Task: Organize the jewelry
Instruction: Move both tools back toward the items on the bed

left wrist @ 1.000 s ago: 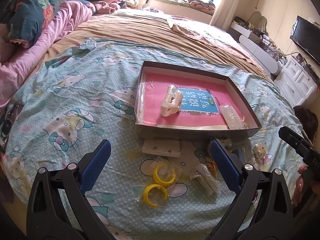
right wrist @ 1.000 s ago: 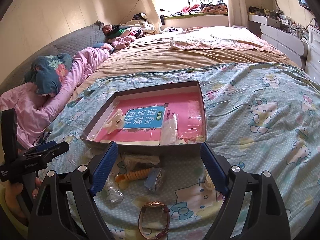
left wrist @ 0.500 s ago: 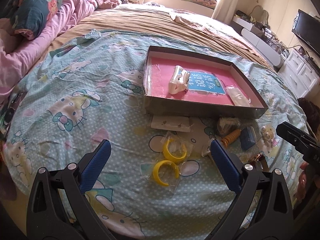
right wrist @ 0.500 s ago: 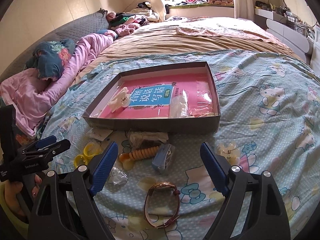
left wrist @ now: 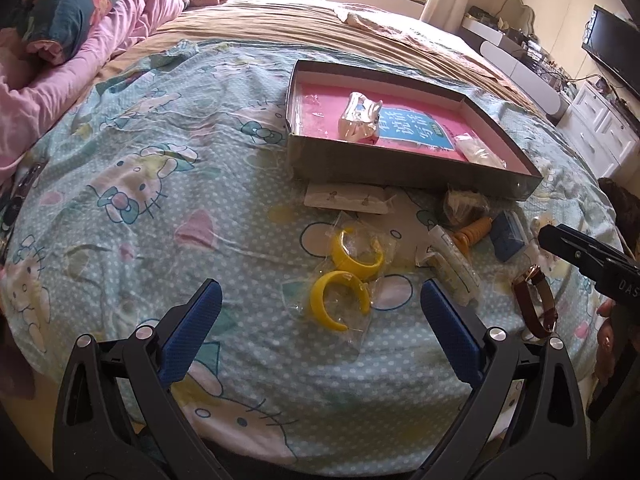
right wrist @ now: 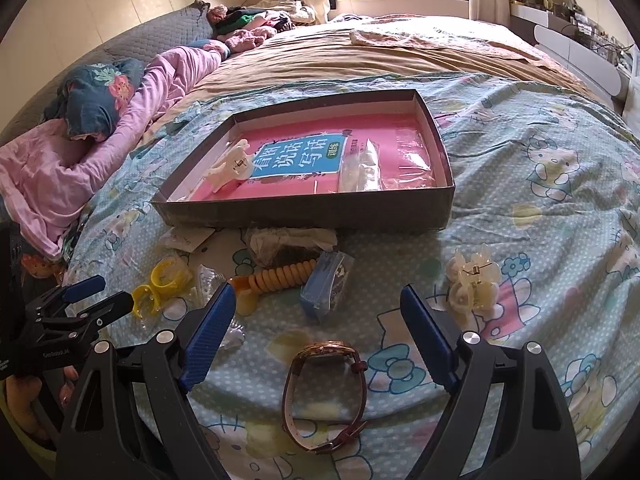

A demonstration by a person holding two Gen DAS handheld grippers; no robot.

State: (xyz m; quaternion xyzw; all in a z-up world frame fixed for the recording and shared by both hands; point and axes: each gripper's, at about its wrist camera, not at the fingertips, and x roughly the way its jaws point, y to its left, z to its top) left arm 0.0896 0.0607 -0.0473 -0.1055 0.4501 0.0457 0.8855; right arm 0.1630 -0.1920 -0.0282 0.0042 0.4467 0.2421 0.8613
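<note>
Both grippers wide, empty: left gripper [left wrist: 320, 312] over yellow bangles [left wrist: 344, 280], right gripper [right wrist: 318, 312] over watch [right wrist: 324, 396]; tray [right wrist: 304, 216] beyond the clutter.

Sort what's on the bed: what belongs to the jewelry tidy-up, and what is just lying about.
For the job: tray, watch, yellow hoops, orange coil, cream claw clip, blue packet.
Lying about: pink quilt, clothes pile, television.

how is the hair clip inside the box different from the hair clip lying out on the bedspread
The hair clip in the box lies on the pink liner at the left end of the box; the hair clip on the bedspread sits outside, right of the watch. The boxed one looks opaque cream, the loose one more translucent, with its metal spring showing. Both are pale claw clips.
</note>
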